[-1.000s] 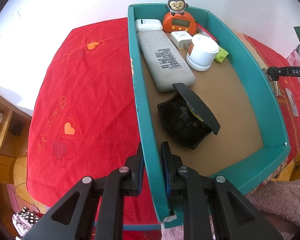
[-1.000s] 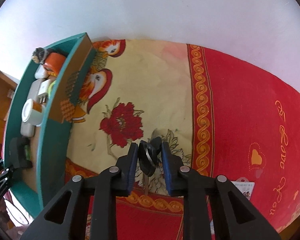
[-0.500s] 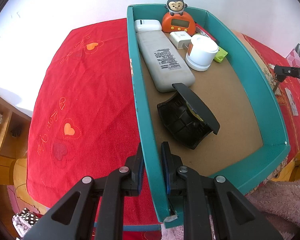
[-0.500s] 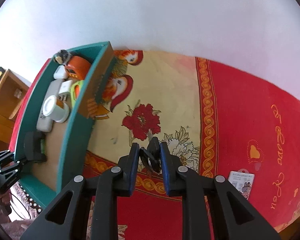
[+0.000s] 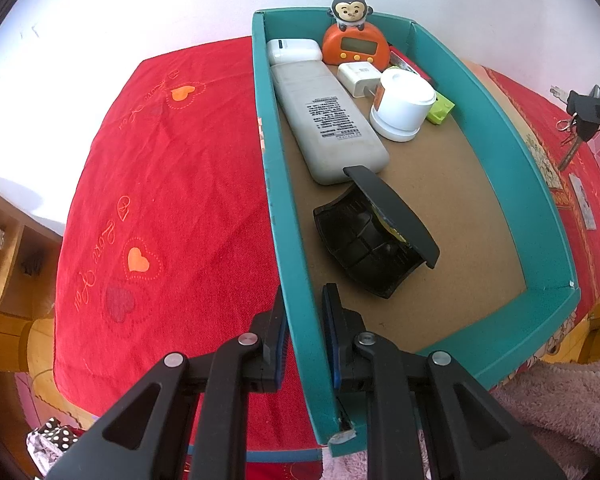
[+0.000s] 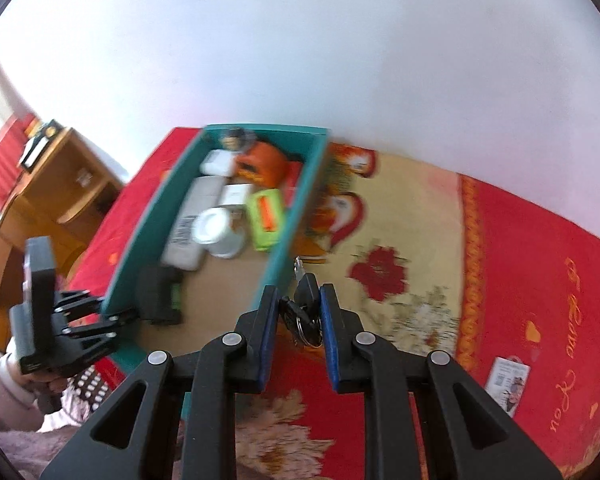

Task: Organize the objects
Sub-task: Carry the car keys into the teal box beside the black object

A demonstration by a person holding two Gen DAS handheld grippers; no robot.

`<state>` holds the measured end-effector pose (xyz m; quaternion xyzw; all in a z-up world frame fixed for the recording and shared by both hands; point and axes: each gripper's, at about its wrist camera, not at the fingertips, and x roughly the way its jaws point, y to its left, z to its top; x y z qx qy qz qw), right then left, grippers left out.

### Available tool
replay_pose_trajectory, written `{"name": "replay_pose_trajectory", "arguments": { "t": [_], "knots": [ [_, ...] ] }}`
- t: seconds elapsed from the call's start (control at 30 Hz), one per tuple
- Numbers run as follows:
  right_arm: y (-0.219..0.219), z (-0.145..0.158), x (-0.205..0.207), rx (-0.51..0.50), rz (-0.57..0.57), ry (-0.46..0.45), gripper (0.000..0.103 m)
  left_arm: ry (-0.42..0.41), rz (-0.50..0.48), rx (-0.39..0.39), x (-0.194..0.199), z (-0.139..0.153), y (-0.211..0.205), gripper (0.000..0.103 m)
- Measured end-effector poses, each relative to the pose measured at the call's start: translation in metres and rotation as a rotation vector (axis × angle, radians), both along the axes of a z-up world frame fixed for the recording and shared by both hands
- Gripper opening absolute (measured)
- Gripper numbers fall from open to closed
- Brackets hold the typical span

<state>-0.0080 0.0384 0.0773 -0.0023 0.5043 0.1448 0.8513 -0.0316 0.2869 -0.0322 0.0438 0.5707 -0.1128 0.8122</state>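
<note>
The right gripper (image 6: 299,312) pinches the keys (image 6: 305,314) by the black key head, above the box's (image 5: 496,136) right wall. Keys are light, rigid, and dangle loosely. The left gripper (image 5: 303,332) clamps the left wall.

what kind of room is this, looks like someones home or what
Most likely a home, perhaps a bedroom: a red heart-embroidered cloth and flowered blanket cover the surface, wooden furniture stands alongside, and household odds fill the teal box.
</note>
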Motion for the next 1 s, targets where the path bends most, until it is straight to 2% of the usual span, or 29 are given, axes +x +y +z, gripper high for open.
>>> {"name": "replay_pose_trajectory", "arguments": {
  "t": [0.23,0.4,0.57,0.7,0.8,1.0],
  "knots": [
    [0.047,-0.005,-0.002,0.011,0.133,0.038,0.022,-0.002,-0.006,0.003,-0.001,0.000,-0.002,0.015],
    [0.080,-0.025,-0.004,0.019,0.221,0.104,0.022,-0.003,-0.007,0.001,-0.002,0.000,-0.002,0.015],
    [0.109,-0.049,-0.008,0.089,0.307,0.203,0.022,-0.004,-0.009,-0.003,-0.002,0.000,-0.003,0.015],
    [0.117,-0.071,-0.005,0.053,0.321,0.259,0.022,-0.006,-0.010,-0.005,-0.003,0.000,-0.001,0.015],
    [0.112,-0.075,0.001,0.049,0.298,0.263,0.022,-0.007,-0.011,-0.006,-0.004,0.000,-0.001,0.015],
    [0.104,-0.085,0.010,-0.047,0.275,0.259,0.026,-0.008,-0.016,-0.009,-0.004,0.001,0.000,0.015]
  ]
}}
